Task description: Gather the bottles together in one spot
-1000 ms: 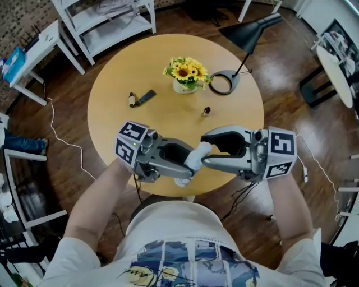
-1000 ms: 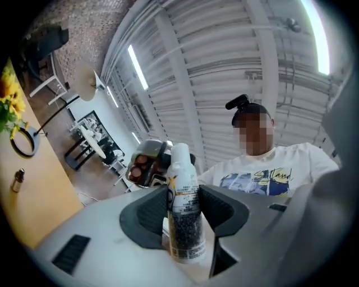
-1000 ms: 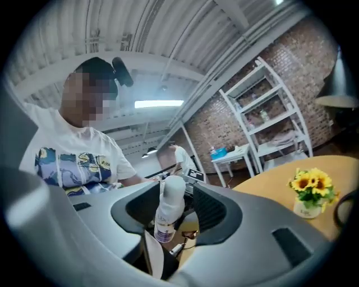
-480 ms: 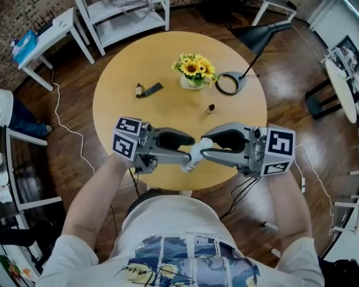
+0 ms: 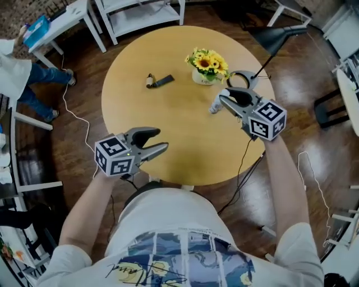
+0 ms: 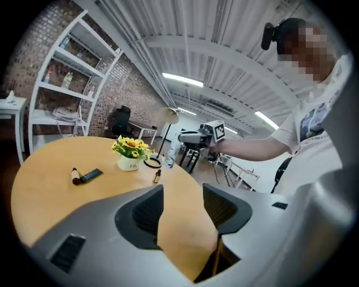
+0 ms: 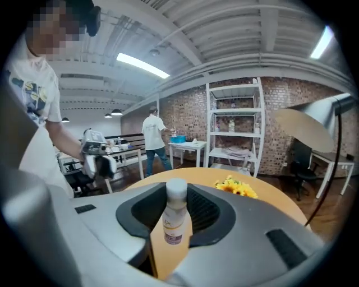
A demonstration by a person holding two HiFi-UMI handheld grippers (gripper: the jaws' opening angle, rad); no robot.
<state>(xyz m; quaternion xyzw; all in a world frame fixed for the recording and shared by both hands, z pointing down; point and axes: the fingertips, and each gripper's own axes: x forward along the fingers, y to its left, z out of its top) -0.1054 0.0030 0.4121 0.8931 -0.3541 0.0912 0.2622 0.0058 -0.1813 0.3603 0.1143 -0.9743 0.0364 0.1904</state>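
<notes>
My right gripper (image 5: 220, 103) is shut on a small white bottle (image 5: 213, 106) and holds it upright (image 7: 175, 208) over the table's right side, just in front of the sunflower vase (image 5: 206, 68). My left gripper (image 5: 159, 140) hovers over the near left of the round wooden table (image 5: 168, 117); its jaws are opening and nothing is between them (image 6: 182, 207). A brown bottle (image 5: 150, 82) lies on its side at the far left next to a black stick (image 5: 164, 80). A tiny dark dropper bottle (image 6: 157, 176) stands near the vase.
A black lamp's ring base (image 5: 241, 78) lies right of the vase. White shelving (image 5: 140, 14) and a side table (image 5: 53, 25) stand beyond the table. A person (image 5: 25, 70) stands at the far left. Cables run over the wooden floor.
Both grippers met at the near edge with the white bottle between them. The right one took it and carried it far right; the left let go and drew back left.
</notes>
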